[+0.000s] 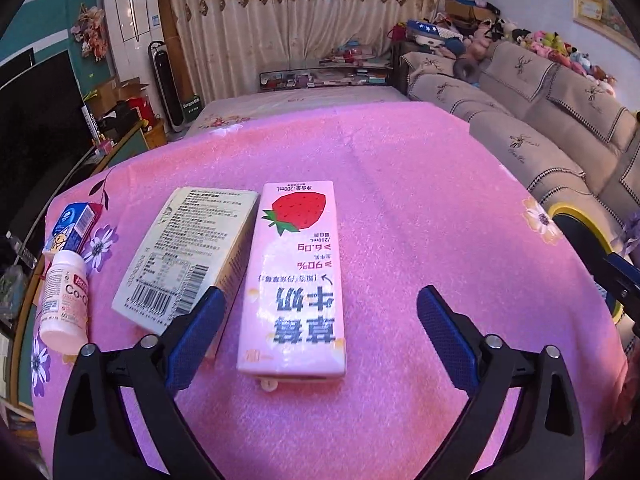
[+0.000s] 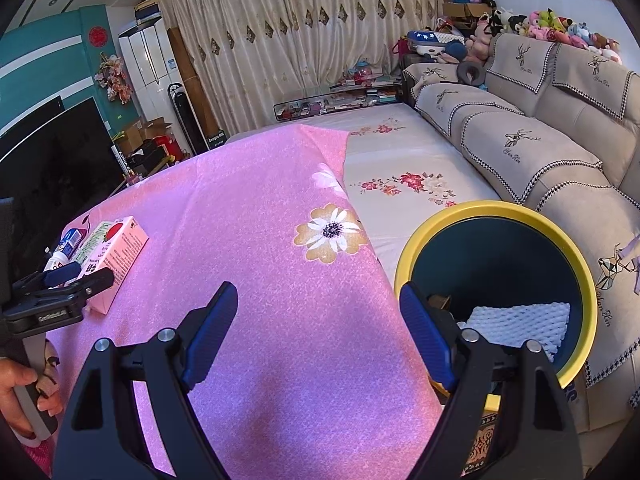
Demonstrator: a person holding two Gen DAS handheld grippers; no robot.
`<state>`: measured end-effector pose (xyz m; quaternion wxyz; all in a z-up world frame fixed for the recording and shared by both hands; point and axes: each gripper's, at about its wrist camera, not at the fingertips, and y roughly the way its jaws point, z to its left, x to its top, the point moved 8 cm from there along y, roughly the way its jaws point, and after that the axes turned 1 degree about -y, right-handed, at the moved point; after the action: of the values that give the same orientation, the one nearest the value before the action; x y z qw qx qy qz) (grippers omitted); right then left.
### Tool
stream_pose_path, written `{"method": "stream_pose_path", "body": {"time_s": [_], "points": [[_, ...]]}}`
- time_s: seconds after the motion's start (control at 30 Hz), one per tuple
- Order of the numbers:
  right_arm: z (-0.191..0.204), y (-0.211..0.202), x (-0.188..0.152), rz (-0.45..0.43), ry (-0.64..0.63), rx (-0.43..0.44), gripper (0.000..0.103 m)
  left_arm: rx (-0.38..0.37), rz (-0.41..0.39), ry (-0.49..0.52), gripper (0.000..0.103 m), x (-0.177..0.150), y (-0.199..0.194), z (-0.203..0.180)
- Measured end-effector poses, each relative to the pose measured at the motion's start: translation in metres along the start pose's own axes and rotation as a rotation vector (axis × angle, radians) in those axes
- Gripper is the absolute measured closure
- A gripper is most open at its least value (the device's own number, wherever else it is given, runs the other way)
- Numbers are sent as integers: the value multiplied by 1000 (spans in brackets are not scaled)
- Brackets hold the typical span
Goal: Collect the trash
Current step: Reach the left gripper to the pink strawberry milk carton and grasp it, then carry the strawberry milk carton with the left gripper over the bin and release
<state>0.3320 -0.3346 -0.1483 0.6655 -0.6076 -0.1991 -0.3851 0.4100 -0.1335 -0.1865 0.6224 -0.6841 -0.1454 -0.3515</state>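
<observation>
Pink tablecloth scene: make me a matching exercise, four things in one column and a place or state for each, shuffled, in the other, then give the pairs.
Things:
1. strawberry milk carton
2. white pill bottle
3. bin with the yellow rim
4. cream flat box

Descriptions:
A. beside the table, white foam netting inside
B. lying flat between the open left hand-held gripper's fingers, not gripped
C. barcode side up, left of the carton
D. on its side near the table's left edge

Pairs: 1-B, 2-D, 3-A, 4-C

Beige sofa (image 2: pixel 532 148), plush toys (image 2: pixel 560 26), curtain (image 2: pixel 300 40)
</observation>
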Motion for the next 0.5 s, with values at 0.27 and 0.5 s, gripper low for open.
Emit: {"method": "stream_pose_path", "body": {"time_s": [0.27,0.5], "points": [[-3,0,1,3,15,13,24,46,53,-31,48,3,27,11],[-5,-13,4,-52,15,-9,24,29,30,-14,54,-2,9,6]]}}
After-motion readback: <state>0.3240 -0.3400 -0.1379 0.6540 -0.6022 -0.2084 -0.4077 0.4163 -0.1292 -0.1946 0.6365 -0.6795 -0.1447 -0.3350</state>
